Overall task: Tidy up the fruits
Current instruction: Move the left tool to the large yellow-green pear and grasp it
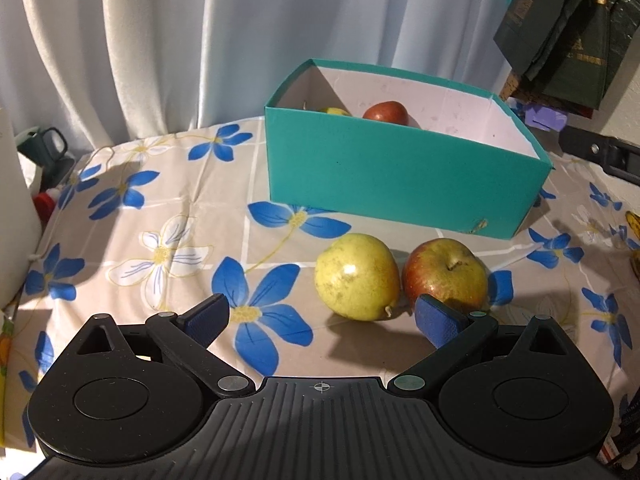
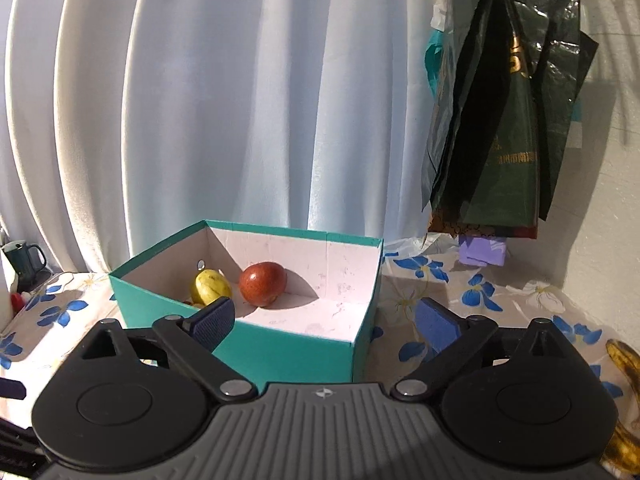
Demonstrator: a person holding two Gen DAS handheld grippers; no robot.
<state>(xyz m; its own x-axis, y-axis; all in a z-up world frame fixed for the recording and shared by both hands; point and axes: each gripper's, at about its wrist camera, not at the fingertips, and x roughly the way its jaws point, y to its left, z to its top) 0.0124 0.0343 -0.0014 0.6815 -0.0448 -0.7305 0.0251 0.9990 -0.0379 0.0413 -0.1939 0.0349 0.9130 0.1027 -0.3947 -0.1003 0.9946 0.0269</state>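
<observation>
A teal box (image 1: 400, 176) stands on the flowered tablecloth; it holds a red fruit (image 1: 385, 112) and a yellow fruit (image 1: 334, 111). In front of it lie a yellow-green pear (image 1: 356, 276) and a red-yellow apple (image 1: 446, 274), touching each other. My left gripper (image 1: 324, 316) is open and empty, just short of the two fruits. In the right wrist view the box (image 2: 280, 356) shows the red fruit (image 2: 263, 283) and yellow fruit (image 2: 210, 287) inside. My right gripper (image 2: 324, 320) is open and empty above the box's near wall.
A brown-spotted banana (image 2: 624, 364) lies at the table's right edge. Dark green bags (image 2: 500, 120) hang at the back right above a purple block (image 2: 482, 250). A dark mug (image 2: 24, 262) stands far left. White curtains hang behind the table.
</observation>
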